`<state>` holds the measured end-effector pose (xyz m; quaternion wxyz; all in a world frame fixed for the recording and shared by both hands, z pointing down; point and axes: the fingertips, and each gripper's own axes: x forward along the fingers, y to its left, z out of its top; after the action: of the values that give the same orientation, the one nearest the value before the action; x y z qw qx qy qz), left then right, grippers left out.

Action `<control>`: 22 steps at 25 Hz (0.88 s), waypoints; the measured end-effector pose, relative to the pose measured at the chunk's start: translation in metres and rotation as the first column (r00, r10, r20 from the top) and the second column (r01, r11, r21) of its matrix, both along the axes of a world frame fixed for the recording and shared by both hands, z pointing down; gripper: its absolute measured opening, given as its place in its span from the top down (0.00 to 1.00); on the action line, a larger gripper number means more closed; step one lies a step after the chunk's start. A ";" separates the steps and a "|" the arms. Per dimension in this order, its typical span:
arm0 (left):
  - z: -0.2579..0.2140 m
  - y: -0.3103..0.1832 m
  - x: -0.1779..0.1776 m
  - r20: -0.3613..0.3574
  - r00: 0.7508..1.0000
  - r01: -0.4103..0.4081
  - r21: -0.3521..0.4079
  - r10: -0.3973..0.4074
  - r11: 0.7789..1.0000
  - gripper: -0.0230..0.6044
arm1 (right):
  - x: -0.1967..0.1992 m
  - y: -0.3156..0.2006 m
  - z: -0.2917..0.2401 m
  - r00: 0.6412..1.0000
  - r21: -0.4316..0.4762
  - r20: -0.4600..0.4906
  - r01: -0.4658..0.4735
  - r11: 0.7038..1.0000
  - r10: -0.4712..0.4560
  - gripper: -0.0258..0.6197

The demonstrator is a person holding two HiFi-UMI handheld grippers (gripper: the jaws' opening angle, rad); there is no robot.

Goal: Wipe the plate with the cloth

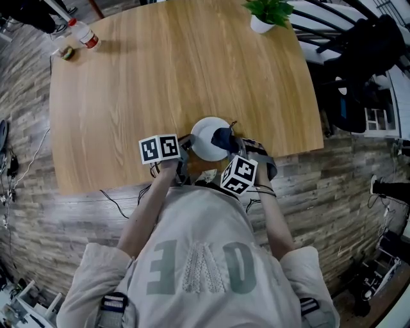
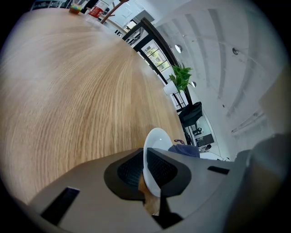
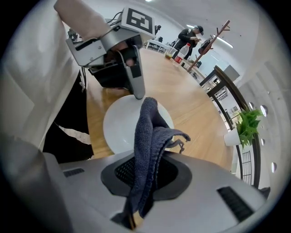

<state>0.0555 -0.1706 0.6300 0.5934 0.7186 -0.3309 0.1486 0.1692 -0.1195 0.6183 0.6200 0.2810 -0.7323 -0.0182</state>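
The plate (image 1: 206, 138), at lower centre of the head view near the surface's (image 1: 179, 70) edge, is clamped by its rim in the left tool (image 2: 144, 175). The cloth (image 3: 148, 136) is pinched in the right tool (image 3: 145, 173), and the plate's face is seen directly beyond it; contact cannot be told.

Wood surface (image 1: 160, 83) w/ potted plant (image 1: 268, 15) at far right corner, bottle (image 1: 84, 33) w/ red label at far left corner, small round item (image 1: 67, 53) just beside it. Black cable (image 1: 115, 204) on plank floor (image 1: 346, 173).
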 end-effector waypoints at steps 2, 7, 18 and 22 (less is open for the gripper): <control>0.000 -0.001 0.000 0.001 1.000 0.005 0.002 -0.005 1.000 0.91 | -0.005 0.011 0.000 1.000 -0.024 0.016 0.005 1.000 -0.004 0.87; -0.001 -0.001 0.001 0.002 1.000 0.006 0.003 -0.006 1.000 0.91 | -0.019 0.039 -0.003 0.993 -0.125 0.115 -0.013 0.992 0.027 0.87; 0.001 0.000 0.002 0.000 1.000 0.000 0.002 0.000 1.000 0.91 | -0.009 0.016 -0.019 0.981 -0.118 0.179 -0.053 0.992 0.074 0.87; 0.000 -0.001 0.001 -0.001 1.000 0.004 0.002 -0.004 1.000 0.91 | 0.009 -0.036 -0.020 0.996 -0.024 0.065 -0.065 0.998 0.067 0.87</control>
<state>0.0563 -0.1719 0.6303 0.5932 0.7185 -0.3321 0.1469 0.1784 -0.1559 0.5979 0.5989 0.2986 -0.7428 0.0194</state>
